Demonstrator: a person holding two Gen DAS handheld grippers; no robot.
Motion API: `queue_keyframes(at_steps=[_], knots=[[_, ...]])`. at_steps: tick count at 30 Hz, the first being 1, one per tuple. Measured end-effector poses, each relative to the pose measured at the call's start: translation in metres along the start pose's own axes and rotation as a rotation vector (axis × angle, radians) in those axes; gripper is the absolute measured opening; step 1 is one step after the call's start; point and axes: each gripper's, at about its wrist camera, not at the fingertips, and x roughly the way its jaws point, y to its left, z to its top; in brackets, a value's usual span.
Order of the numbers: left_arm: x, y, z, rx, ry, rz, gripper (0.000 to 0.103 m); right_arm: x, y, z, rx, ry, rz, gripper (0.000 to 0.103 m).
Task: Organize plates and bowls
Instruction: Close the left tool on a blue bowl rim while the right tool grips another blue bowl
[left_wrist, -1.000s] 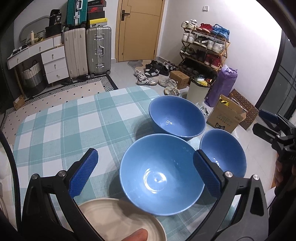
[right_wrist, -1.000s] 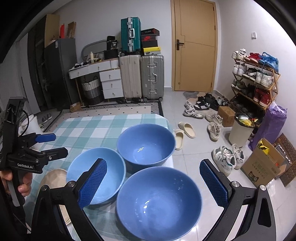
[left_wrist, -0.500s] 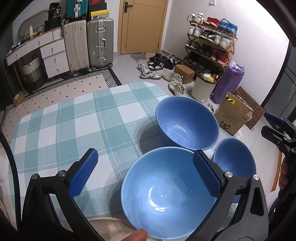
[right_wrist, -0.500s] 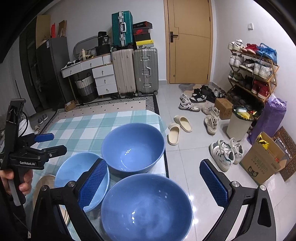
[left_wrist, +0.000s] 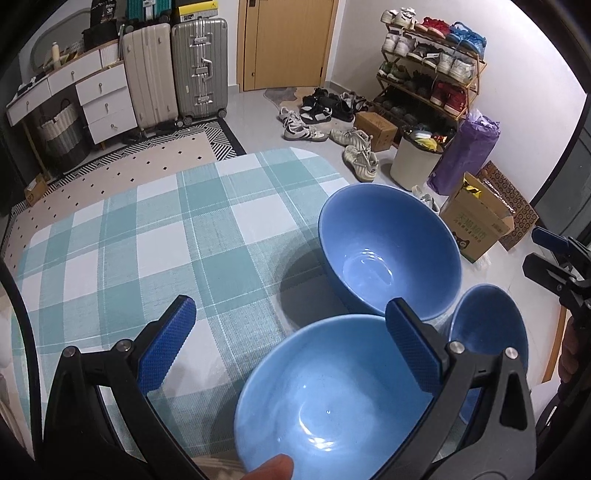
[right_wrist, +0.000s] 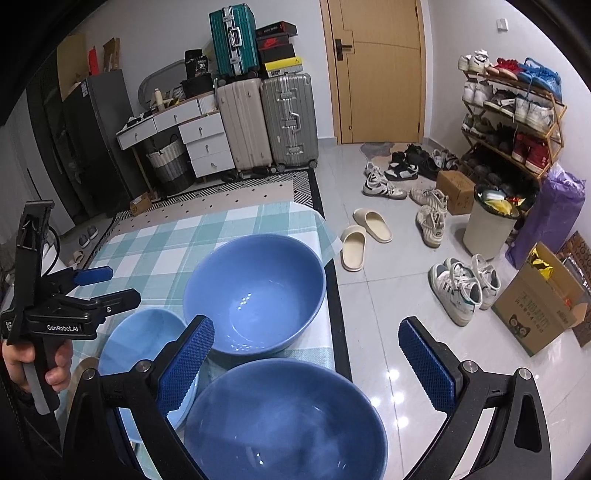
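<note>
Nearer now, three glossy blue bowls (left_wrist: 388, 258) on checked cloth (left_wrist: 147, 240); both grippers' jaws spread, empty.

I am seeing three bowls: the far bowl (right_wrist: 255, 291) and near bowl (right_wrist: 284, 421) showing mid blue, the left bowl (right_wrist: 142, 339) showing paler blue. The tablecloth (left_wrist: 147, 240) is showing a teal-and-white check. My finger pads (left_wrist: 166, 350) are reading deep blue, cross-hatched (frames black). The rug (left_wrist: 147, 162) is showing beige with black diamonds, striped black-and-white border.
</note>
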Motion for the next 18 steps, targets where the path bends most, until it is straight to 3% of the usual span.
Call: queue_keyframes(at_steps=[14,18], knots=[[0.049,-0.002,0.017,-0.024,0.078,-0.019,0.102,0.045,-0.007,0.015,0.015,0.069,0.017,0.101],[0.059,-0.005,0.019,-0.018,0.097,-0.052,0.1,0.059,-0.012,0.018,0.042,0.092,0.03,0.094]])
